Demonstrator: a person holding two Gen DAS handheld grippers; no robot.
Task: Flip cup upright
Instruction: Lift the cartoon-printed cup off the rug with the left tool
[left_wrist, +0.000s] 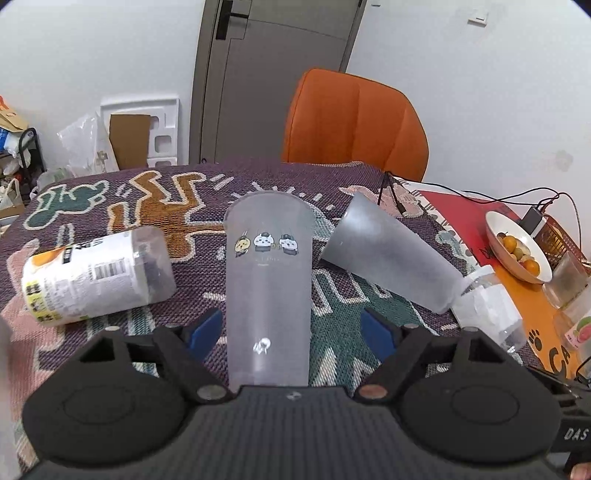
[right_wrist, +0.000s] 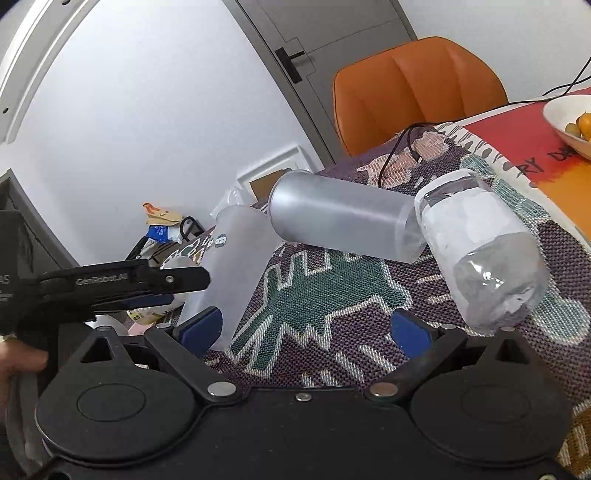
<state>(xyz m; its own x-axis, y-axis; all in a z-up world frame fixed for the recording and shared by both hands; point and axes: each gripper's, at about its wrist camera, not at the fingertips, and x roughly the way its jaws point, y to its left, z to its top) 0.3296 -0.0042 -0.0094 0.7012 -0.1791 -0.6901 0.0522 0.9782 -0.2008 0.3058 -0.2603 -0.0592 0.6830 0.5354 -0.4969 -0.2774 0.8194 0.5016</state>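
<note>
A tall frosted cup with cartoon faces stands upright on the patterned cloth, between the fingers of my left gripper. The jaws are open, with a gap on each side of the cup. The cup also shows in the right wrist view, with the left gripper's body beside it. A grey frosted cup lies on its side to the right; it also shows in the right wrist view. My right gripper is open and empty above the cloth.
A labelled cup lies on its side at the left. A clear jar with a white label lies on its side at the right, also in the left wrist view. A bowl of fruit, cables and an orange chair are behind.
</note>
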